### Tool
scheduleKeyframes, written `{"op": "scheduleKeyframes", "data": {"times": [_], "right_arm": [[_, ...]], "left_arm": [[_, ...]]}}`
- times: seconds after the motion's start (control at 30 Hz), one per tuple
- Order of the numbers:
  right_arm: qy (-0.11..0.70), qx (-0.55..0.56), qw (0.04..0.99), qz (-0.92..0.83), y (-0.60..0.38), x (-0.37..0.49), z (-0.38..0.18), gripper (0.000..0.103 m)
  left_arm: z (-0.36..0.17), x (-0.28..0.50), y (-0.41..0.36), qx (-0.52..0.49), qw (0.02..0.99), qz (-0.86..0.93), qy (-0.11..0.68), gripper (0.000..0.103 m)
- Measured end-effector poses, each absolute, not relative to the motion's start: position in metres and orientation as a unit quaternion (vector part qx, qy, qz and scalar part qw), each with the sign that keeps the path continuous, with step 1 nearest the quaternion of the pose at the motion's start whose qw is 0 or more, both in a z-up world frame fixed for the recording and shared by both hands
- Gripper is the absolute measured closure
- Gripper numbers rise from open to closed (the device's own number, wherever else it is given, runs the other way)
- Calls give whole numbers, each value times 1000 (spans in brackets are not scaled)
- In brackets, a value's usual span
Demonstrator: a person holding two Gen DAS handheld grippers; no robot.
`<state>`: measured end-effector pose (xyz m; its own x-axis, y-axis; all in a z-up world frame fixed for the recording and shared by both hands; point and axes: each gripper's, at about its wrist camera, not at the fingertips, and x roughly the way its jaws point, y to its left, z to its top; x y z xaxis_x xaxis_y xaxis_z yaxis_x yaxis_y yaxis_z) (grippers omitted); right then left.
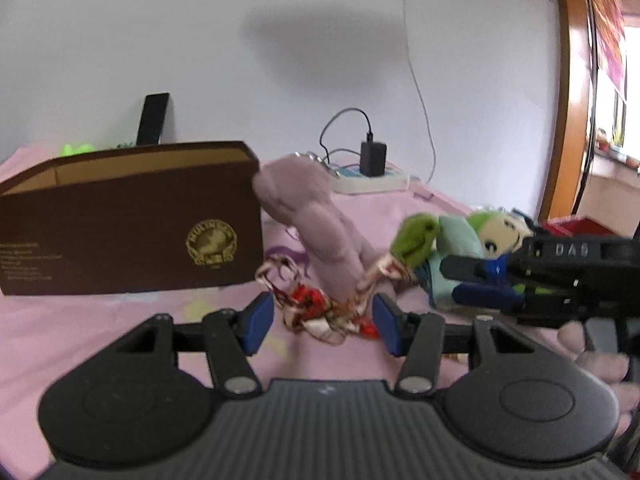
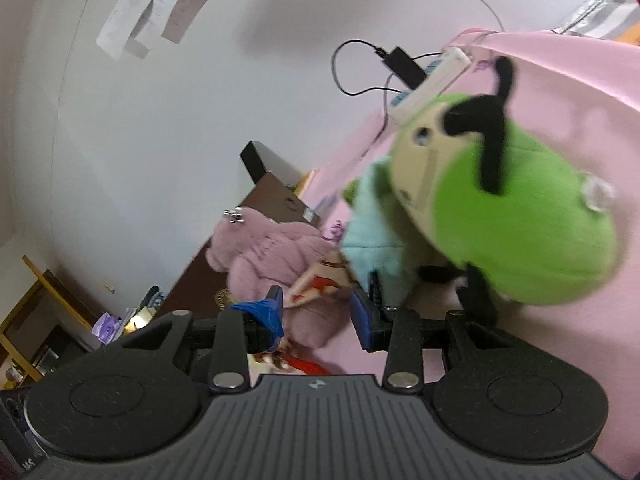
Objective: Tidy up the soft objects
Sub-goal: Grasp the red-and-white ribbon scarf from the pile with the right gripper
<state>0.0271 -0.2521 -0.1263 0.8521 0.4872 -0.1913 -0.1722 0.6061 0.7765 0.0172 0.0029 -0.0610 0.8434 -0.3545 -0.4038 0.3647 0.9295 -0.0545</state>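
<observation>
A mauve plush toy (image 1: 316, 224) lies on the pink bedsheet beside the brown cardboard box (image 1: 132, 220), with a red and cream patterned cloth (image 1: 320, 308) at its foot. My left gripper (image 1: 324, 320) is open, its blue pads either side of that cloth. A green-headed doll in a pale blue outfit (image 1: 460, 240) lies to the right. My right gripper (image 1: 480, 284) reaches in from the right at the doll. In the right wrist view the doll (image 2: 520, 208) fills the right side, the right gripper (image 2: 320, 312) is open beside its blue body, and the mauve plush (image 2: 272, 252) lies behind.
A white power strip (image 1: 372, 182) with a black charger and cables lies by the wall. A black phone-like slab (image 1: 152, 118) leans on the wall behind the box. A wooden door frame (image 1: 568, 100) stands at the right. The pink sheet (image 1: 100, 332) covers the bed.
</observation>
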Motion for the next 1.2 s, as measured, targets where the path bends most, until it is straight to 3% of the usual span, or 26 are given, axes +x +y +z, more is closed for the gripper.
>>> {"op": "scheduleKeyframes", "data": {"times": [0.4,0.57,0.73,0.87,1.2], "right_arm": [[202,401,860,242,-248,31,-136,82],[194,387,867,248,-250,33,-136,83],[194,385,865,255,-247,37,-136,83],[194,393,862,255,-244,40,-137,85],[198,413,831,317,-223,34,-130,89]], "left_arm": [[-83,65,13,-46,929,-212,298,44],[-80,80,14,-76,929,-206,298,44],[-83,82,12,-86,930,-217,284,80],[-84,76,16,-105,930,-231,267,96],[-50,26,29,-92,944,-254,191,98]]}}
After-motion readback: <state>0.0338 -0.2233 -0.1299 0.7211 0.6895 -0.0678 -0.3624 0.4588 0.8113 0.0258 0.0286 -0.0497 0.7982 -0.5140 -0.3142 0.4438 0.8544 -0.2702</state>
